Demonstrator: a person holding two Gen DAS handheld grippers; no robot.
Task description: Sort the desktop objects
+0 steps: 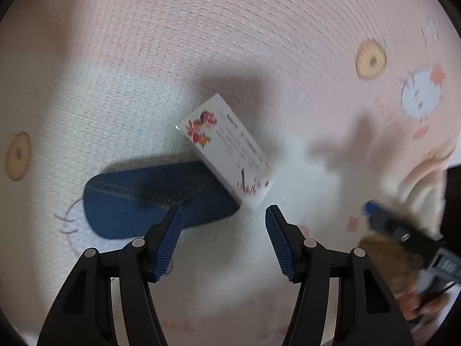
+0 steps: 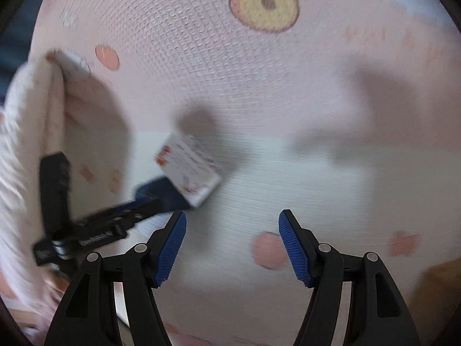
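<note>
Sorting progress: appearing to be at the start, nothing visibly put away, no bin or tray showing in either view.
Left gripper (image 1: pixel 223 214): hanging wide open over the cloth, gripping nothing, pads clear of both objects.
Right gripper (image 2: pixel 232 219): standing equally wide, holding nothing, only bare cloth between its pads.
White box (image 1: pixel 223 150): lying just ahead of the left gripper, one end resting on the case, tilted; ahead and to the left of the right gripper.
Blue case (image 1: pixel 155 196): lying flat just beyond the left pad, partly under the box.
Remaining: lifting the box and the case, by this reading everything.
Obstructing: box overlapping the case, likely needing lifting first.
Surroundings: printed pink tablecloth (image 1: pixel 230 43), blurring with motion; fluffy pale sleeve (image 2: pixel 26 132) showing at the right gripper's far left.
</note>
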